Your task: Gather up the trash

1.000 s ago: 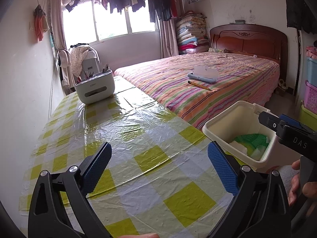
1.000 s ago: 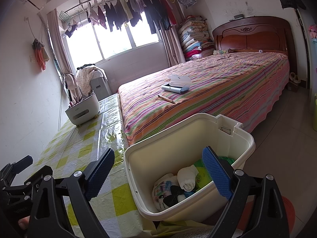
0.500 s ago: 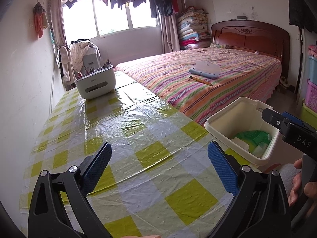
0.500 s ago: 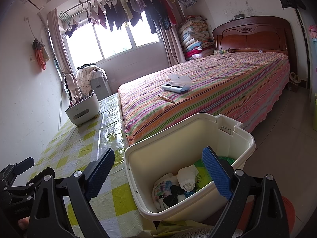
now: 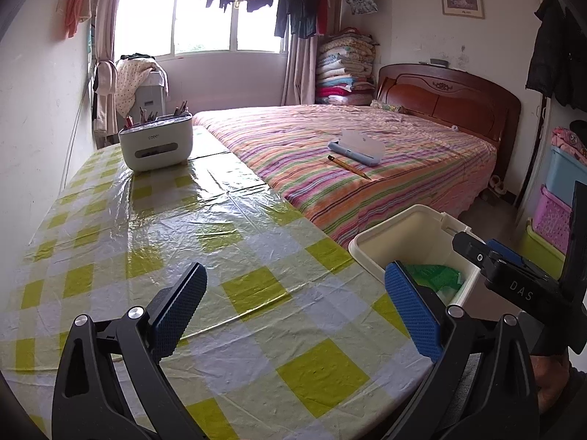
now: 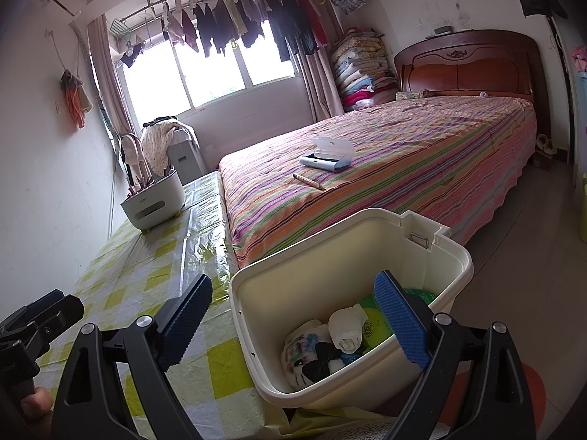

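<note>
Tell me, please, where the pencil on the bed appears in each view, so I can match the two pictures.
Left wrist view: the pencil lies right of centre, upper half, on the striped bed.
Right wrist view: the pencil lies near the centre, slightly above the middle.
Shared landmark: the open blue case just beyond the pencil in both.

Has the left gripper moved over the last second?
Yes. The left gripper tilted upward: the white pencil holder sits lower in its view.
</note>
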